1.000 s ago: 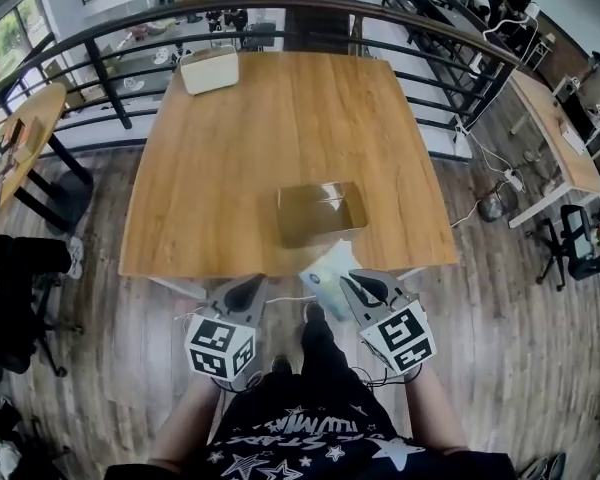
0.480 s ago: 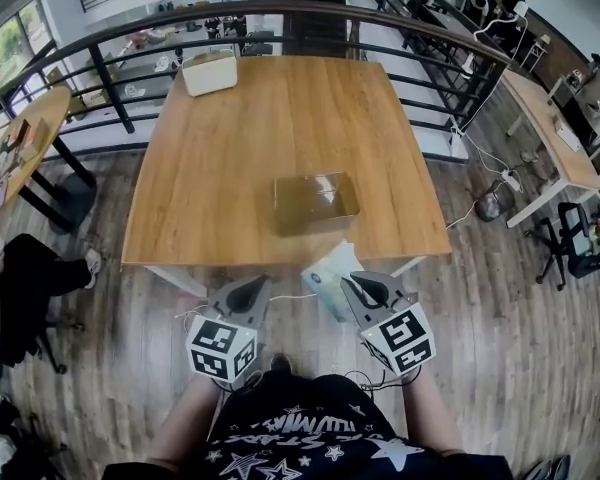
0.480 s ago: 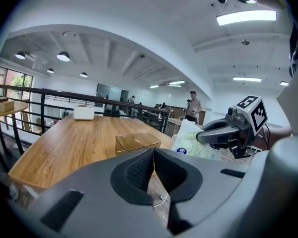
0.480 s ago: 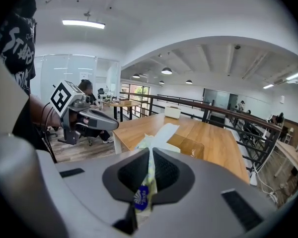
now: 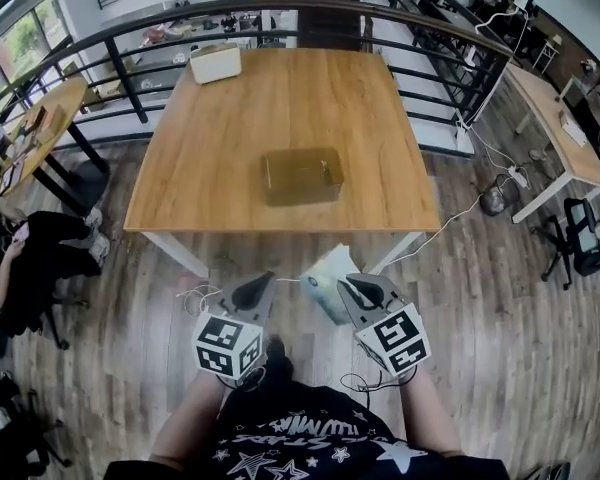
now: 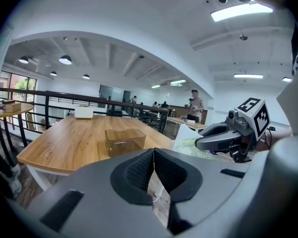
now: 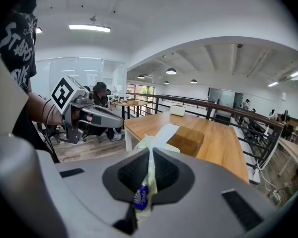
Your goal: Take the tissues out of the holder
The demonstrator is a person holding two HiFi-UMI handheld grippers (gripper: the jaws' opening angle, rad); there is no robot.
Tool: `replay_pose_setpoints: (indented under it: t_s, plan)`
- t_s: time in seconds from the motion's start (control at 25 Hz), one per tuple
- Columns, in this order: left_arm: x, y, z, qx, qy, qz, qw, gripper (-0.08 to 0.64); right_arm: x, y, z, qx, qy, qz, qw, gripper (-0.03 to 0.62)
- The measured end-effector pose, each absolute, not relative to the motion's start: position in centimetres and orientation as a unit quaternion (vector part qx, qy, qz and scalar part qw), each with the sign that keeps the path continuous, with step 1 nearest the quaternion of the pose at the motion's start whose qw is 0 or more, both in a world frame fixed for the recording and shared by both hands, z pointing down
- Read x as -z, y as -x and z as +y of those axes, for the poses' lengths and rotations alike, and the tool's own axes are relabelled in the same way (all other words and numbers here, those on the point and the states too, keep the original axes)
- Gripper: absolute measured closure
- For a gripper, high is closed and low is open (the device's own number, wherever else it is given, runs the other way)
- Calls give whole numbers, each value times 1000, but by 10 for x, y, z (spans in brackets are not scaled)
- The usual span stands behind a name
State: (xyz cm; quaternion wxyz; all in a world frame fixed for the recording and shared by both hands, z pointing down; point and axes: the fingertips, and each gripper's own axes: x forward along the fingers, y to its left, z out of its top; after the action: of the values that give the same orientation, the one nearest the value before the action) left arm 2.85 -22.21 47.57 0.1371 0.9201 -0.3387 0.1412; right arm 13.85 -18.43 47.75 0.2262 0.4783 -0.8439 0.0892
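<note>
The clear plastic holder (image 5: 300,175) stands empty on the wooden table (image 5: 230,138), near its front edge; it also shows in the left gripper view as the holder (image 6: 124,140). My right gripper (image 5: 349,284) is shut on the soft tissue pack (image 5: 329,276), held over the floor below the table's edge. In the right gripper view the tissue pack (image 7: 156,135) sticks out beyond the pads (image 7: 134,172). My left gripper (image 5: 262,281) hangs beside it, shut with nothing held, its pads (image 6: 139,170) touching.
A white box (image 5: 216,63) sits at the table's far left corner. A dark railing (image 5: 120,68) runs behind the table. A person in dark clothes (image 5: 35,258) sits at the left. Cables (image 5: 480,203) lie on the wood floor at the right.
The table and holder have slid away from me in the head view as I stepped back. Both grippers keep their places, the right still holding the tissue pack.
</note>
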Motion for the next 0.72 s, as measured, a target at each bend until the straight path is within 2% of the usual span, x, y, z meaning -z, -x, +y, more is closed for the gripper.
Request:
replay_pose_setpoints:
  t_s: [0.4,0.72]
  plan:
    - [-478,-56,-90,-137,-914,-357,138,545,-481,-174,-53,-89,-470,-849,226,571]
    - [-484,-44,-20,-144,-899,-385,149,545,-485,-168,8,-95,-442,-863,224,571]
